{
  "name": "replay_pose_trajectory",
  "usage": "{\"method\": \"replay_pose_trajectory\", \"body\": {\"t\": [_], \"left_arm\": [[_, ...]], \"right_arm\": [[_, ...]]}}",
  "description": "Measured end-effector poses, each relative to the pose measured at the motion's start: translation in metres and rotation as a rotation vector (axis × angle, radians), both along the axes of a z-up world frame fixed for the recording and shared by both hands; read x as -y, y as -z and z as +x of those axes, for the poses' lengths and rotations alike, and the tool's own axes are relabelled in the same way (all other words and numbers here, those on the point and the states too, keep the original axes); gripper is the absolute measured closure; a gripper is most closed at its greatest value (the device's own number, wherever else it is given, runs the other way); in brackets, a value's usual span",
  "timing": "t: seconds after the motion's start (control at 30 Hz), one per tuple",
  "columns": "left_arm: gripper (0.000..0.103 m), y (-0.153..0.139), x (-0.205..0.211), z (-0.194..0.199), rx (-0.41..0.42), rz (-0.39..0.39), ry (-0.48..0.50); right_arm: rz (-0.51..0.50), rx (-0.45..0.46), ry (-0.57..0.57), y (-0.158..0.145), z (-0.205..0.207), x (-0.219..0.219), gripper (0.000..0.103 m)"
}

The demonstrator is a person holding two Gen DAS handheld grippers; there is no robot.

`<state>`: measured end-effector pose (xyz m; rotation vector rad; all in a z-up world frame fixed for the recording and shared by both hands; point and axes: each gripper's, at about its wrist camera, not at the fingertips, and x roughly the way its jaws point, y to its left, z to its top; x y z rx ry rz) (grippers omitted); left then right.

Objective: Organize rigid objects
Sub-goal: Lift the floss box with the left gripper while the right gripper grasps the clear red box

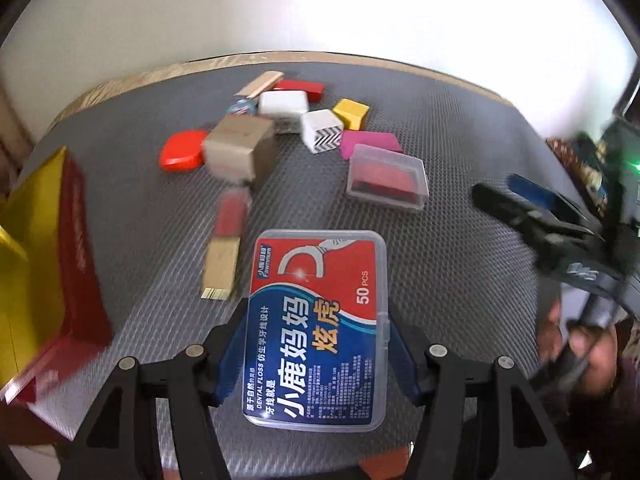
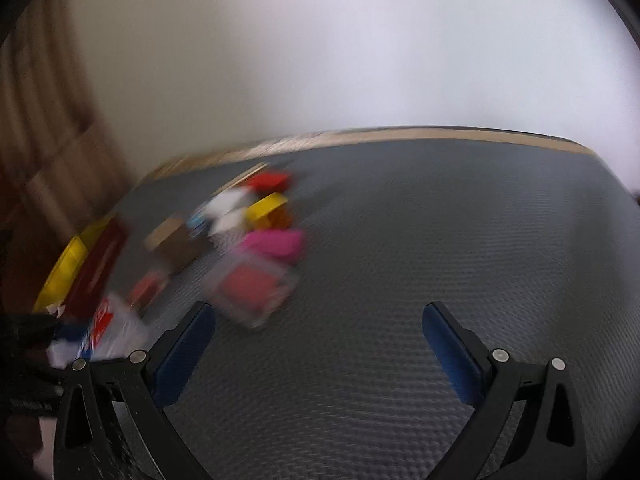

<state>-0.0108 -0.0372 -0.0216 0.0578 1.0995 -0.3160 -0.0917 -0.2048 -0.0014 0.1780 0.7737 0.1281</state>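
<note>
Grey textured mat [image 2: 400,240], tan table edge [image 2: 460,135], white wall [image 2: 360,40]

The dental floss case [image 1: 316,328] sits between the left gripper [image 1: 316,344] fingers, nearest the camera. Just left of it lies a slim carton [image 1: 222,270]; a big open box [image 1: 44,256] stands at the far left. Behind, on the mat [image 1: 460,260], a clear lidded case [image 1: 386,178] lies right of a cardboard box [image 1: 240,146], and small blocks cluster behind them.
</note>
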Motion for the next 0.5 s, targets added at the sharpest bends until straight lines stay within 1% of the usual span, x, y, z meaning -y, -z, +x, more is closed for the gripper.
{"method": "replay_pose_trajectory", "body": {"t": [0.03, 0.1, 0.17, 0.2, 0.3, 0.37, 0.4, 0.43, 0.5], "left_arm": [[0.04, -0.003, -0.006, -0.007, -0.005, -0.012, -0.009], [0.04, -0.004, -0.018, -0.019, -0.008, -0.03, -0.023], [0.04, -0.004, -0.031, -0.027, 0.0, -0.045, -0.037], [0.04, -0.004, -0.033, -0.028, -0.004, -0.049, -0.04], [0.04, -0.003, -0.042, -0.036, -0.013, -0.071, -0.064], [0.04, 0.001, -0.047, -0.036, -0.029, -0.088, -0.067], [0.04, 0.002, -0.047, -0.035, -0.032, -0.086, -0.069], [0.04, 0.002, -0.048, -0.035, -0.03, -0.085, -0.069], [0.04, 0.002, -0.049, -0.034, -0.023, -0.092, -0.057]], "right_arm": [[-0.081, -0.023, -0.087, -0.001, 0.007, -0.013, 0.0], [-0.173, -0.059, -0.234, 0.001, 0.015, -0.032, 0.0], [-0.21, -0.088, -0.339, 0.003, 0.022, -0.041, 0.0], [-0.224, -0.102, -0.374, 0.004, 0.028, -0.043, 0.0], [-0.229, -0.128, -0.44, 0.005, 0.037, -0.046, 0.002], [-0.243, -0.144, -0.467, 0.007, 0.047, -0.048, 0.01], [-0.254, -0.164, -0.478, 0.01, 0.053, -0.049, 0.019], [-0.266, -0.179, -0.48, 0.014, 0.058, -0.051, 0.023], [-0.287, -0.207, -0.478, 0.02, 0.07, -0.051, 0.024]]}}
